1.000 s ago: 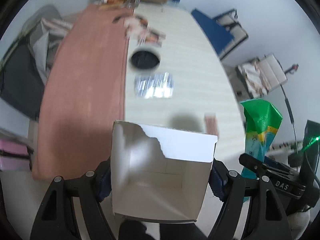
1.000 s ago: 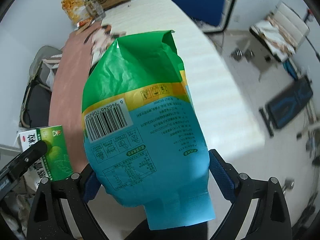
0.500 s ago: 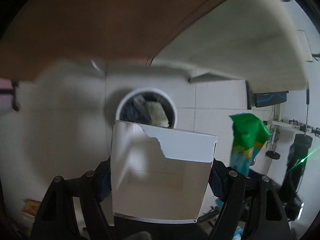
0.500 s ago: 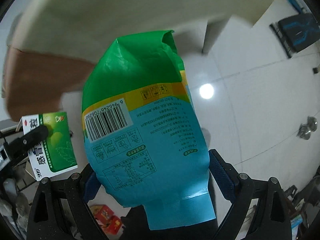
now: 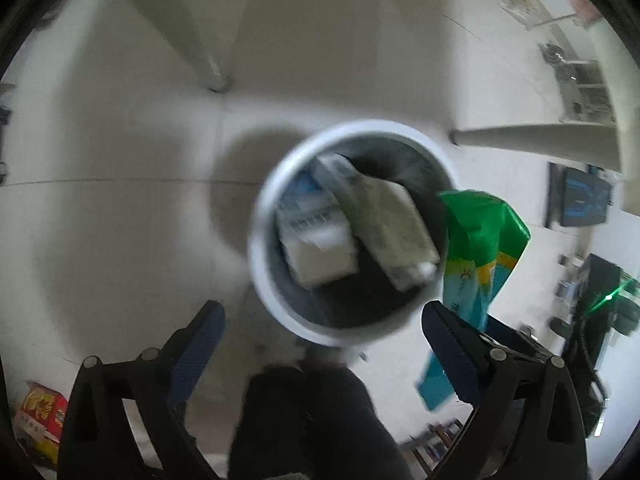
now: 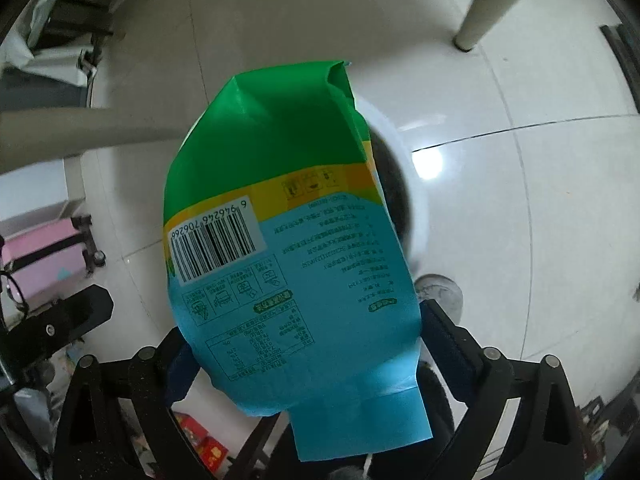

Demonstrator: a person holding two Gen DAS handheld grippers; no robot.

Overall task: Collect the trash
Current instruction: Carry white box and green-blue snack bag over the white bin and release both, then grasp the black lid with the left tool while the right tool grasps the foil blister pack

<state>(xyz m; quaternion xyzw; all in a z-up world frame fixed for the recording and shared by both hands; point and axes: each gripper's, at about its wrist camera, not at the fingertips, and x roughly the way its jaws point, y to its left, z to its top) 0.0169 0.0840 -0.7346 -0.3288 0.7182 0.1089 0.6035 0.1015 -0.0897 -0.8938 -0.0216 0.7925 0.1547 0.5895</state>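
Gone from the left gripper [image 5: 322, 318] is the white torn carton it held a second ago; its jaws are opening, spread wide, nothing between them. Both cameras, which faced the tabletop earlier, now look steeply down at a white-rimmed trash bin [image 5: 260, 264] on the pale tiled floor [image 5: 120, 220].

Inside the bin: a pale box [image 5: 320, 256] toward the left gripper's side, a greenish-grey box [image 5: 390, 224] lying tilted against it. Motion blur; print unreadable.

Right of the bin's rim, seen from the left wrist, hangs the green-and-blue snack bag [image 5: 478, 248]. In the right wrist view the same snack bag [image 6: 288, 248] sits between the fingers of the right gripper [image 6: 300, 344], green end pointing away toward the bin, barcode facing the camera. Right jaws are opening too; the bag lies between them, and pad contact cannot be told. Bag covers most of the bin; only an arc of rim [image 6: 416, 184] shows beyond it.

A table leg [image 5: 208, 52] stands past the bin. A red packet [image 5: 42, 408] lies on the floor, well left of the bin.
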